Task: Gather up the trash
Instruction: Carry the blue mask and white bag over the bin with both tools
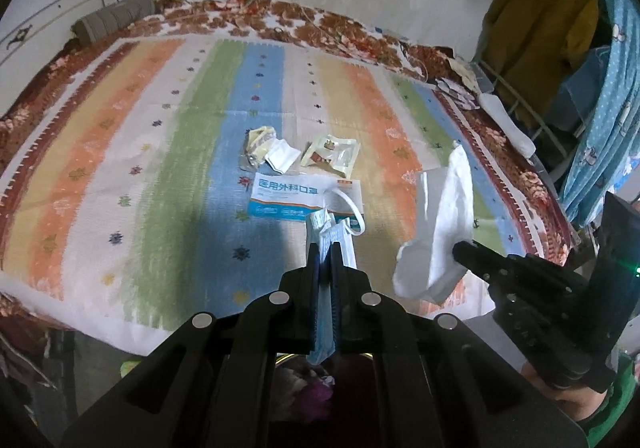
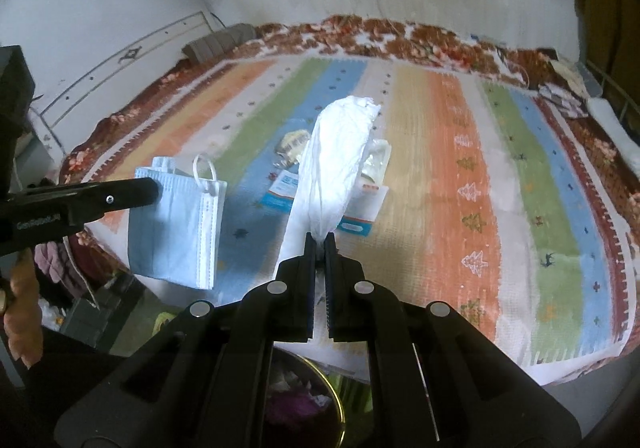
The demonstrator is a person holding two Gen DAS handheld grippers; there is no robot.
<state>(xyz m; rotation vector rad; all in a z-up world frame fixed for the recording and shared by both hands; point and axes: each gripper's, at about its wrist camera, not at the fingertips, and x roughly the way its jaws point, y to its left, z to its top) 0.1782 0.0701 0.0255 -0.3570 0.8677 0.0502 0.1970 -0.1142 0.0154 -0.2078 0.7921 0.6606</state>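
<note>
My left gripper [image 1: 325,244] is shut on a blue surgical mask [image 1: 332,232], held above the bed's near edge; the mask also shows in the right wrist view [image 2: 176,232], hanging from the left gripper [image 2: 154,187]. My right gripper [image 2: 319,238] is shut on a white plastic bag [image 2: 336,163], which also shows in the left wrist view [image 1: 436,224], held by the right gripper [image 1: 456,248]. On the striped blanket lie a mask package [image 1: 288,197], a yellow wrapper [image 1: 332,153] and crumpled wrappers [image 1: 266,149].
A trash bin [image 2: 316,396] with a gold rim stands on the floor below both grippers. A striped blanket [image 1: 160,151] covers the bed. Clothes hang on a rack [image 1: 560,47] at the right. A grey roll [image 1: 112,19] lies at the far left.
</note>
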